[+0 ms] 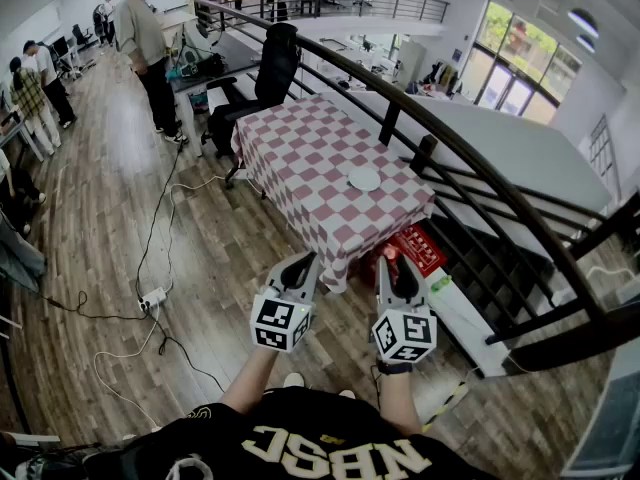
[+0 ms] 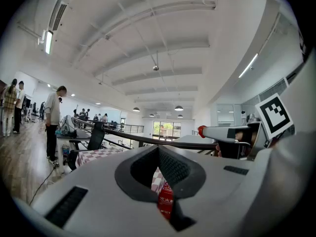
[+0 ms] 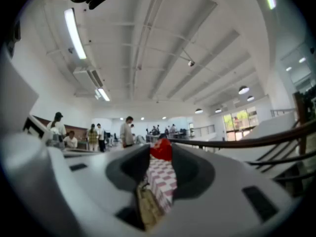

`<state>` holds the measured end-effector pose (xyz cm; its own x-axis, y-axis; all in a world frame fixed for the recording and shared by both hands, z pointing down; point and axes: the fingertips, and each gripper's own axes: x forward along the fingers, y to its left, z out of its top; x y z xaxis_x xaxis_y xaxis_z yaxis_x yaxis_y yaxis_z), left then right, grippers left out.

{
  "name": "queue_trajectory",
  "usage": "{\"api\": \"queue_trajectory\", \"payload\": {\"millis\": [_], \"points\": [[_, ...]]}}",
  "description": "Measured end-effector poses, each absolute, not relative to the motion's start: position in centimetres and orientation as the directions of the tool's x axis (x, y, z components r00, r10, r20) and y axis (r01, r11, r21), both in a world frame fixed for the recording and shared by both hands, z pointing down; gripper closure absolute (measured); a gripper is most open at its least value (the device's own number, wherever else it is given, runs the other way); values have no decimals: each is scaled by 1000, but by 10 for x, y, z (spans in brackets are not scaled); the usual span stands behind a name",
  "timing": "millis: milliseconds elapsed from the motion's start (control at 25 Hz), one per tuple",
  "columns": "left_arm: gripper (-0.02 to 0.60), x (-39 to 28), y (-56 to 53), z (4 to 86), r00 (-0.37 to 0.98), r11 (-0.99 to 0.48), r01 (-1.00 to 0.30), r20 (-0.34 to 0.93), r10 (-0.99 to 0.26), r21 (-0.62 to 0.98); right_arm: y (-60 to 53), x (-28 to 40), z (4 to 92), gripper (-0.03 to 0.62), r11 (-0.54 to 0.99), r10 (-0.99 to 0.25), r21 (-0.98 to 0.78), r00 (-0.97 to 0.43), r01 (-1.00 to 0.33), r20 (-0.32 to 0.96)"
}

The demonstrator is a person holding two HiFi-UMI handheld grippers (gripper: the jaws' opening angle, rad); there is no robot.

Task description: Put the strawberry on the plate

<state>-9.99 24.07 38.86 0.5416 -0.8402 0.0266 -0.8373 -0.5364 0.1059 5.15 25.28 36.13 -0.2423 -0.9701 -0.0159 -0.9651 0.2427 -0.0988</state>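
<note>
A white plate (image 1: 365,178) lies on the right part of the table with the red-and-white checked cloth (image 1: 300,148), some way ahead of me. I stand short of the table and hold both grippers up in front of my body. My right gripper (image 1: 397,264) is shut on the small red strawberry (image 3: 161,150), pinched at the very tips of its jaws; from the left gripper view the strawberry (image 2: 201,131) shows as a red blob at that gripper's tip. My left gripper (image 1: 306,259) is shut with nothing in it, its jaws meeting at the tips (image 2: 159,148).
A dark curved railing (image 1: 470,158) runs past the table's right side. A red box (image 1: 408,248) lies under the table's near corner. Cables and a power strip (image 1: 152,297) trail over the wooden floor at left. An office chair (image 1: 272,68) and a standing person (image 1: 148,43) are beyond the table.
</note>
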Motion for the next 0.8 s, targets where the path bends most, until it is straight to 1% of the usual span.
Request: {"api": "queue_trajectory", "payload": {"millis": [200,440,640,800], "points": [[572,-123,236,392,548,-541,-832,25,-836,124,252,21,361,451,258,-966,-76,-257,-963,-15],[572,-137,236,402,559,-548,-818,14,-829,177,252,-2,367,451,264,-964,-45,-265,-963,17],[572,-129,234,411,588,-575,-800,35,-808,170,249,-18,368,451,308,-951,-47,-309,-950,26],[572,-116,224,417,601,-587,-792,38,-799,167,241,-15,379,451,321,-945,-46,-324,-946,52]]}}
